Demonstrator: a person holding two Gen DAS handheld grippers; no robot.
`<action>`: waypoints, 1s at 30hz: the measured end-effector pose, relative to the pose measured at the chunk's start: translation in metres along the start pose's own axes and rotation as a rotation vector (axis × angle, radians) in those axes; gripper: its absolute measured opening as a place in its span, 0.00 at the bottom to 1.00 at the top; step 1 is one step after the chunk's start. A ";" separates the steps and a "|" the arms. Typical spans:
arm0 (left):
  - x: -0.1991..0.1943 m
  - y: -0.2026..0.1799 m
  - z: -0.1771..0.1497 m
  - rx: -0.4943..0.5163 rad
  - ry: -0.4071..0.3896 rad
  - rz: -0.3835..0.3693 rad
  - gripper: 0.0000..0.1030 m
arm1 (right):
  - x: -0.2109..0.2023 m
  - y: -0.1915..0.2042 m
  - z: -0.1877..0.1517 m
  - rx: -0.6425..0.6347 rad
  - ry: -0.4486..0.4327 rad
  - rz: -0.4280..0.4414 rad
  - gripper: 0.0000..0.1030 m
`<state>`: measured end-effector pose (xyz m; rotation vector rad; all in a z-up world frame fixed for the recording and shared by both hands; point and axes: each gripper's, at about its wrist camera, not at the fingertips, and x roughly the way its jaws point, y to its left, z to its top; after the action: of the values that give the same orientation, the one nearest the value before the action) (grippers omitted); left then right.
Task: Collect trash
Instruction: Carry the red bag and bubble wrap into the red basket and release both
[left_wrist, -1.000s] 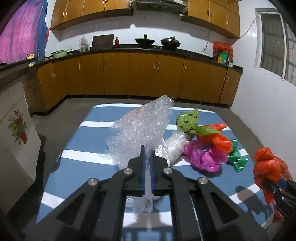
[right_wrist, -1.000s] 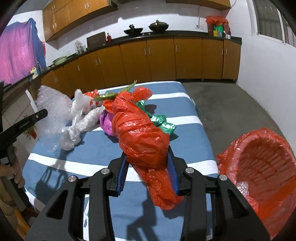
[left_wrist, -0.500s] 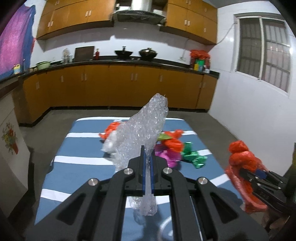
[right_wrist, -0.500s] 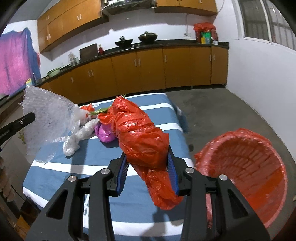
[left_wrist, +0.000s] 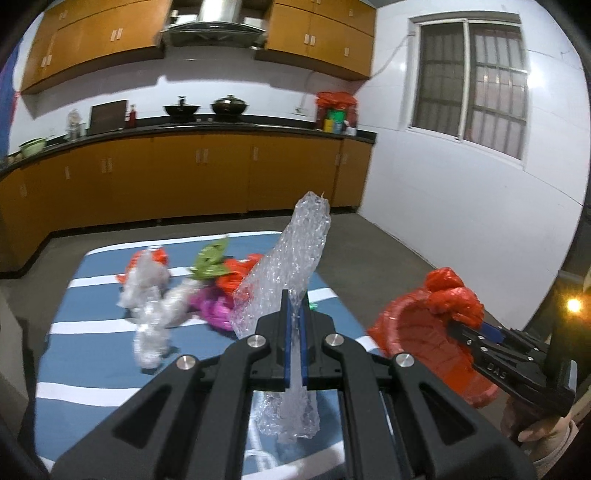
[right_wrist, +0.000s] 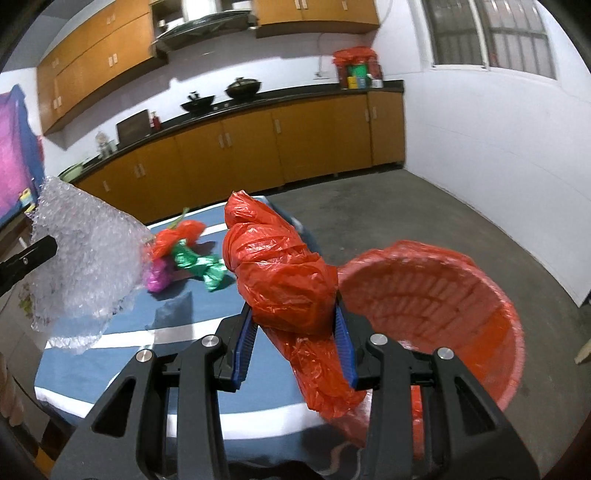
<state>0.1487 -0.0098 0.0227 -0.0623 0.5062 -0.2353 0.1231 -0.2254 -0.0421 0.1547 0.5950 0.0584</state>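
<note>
My left gripper (left_wrist: 293, 306) is shut on a sheet of clear bubble wrap (left_wrist: 291, 266), held up above the blue striped table (left_wrist: 92, 321); the wrap also shows in the right wrist view (right_wrist: 85, 258). My right gripper (right_wrist: 295, 325) is shut on a crumpled red plastic bag (right_wrist: 284, 273), held at the rim of the red-lined trash basket (right_wrist: 461, 295). In the left wrist view the red bag (left_wrist: 452, 291) sits over the basket (left_wrist: 413, 332).
More trash lies on the table: clear plastic (left_wrist: 151, 295), a magenta bag (left_wrist: 212, 306), green (left_wrist: 210, 258) and orange (left_wrist: 236, 273) bags, a green foil wrapper (right_wrist: 203, 266). Orange cabinets (left_wrist: 184, 177) line the far wall. The basket stands on the floor right of the table.
Both grippers have swung right with their loads. The red bag has moved from above the table to the basket's rim; the bubble wrap has been lifted higher off the table.
</note>
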 end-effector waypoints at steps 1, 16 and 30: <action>0.003 -0.006 -0.001 0.003 0.003 -0.013 0.05 | -0.001 -0.004 0.000 0.007 0.000 -0.008 0.39; 0.045 -0.100 -0.006 0.041 0.040 -0.247 0.05 | -0.021 -0.080 -0.007 0.132 -0.012 -0.133 0.39; 0.087 -0.161 -0.020 0.090 0.091 -0.376 0.05 | -0.020 -0.123 -0.011 0.205 -0.008 -0.182 0.39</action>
<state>0.1795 -0.1866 -0.0171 -0.0588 0.5721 -0.6311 0.1021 -0.3473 -0.0597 0.2984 0.6047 -0.1799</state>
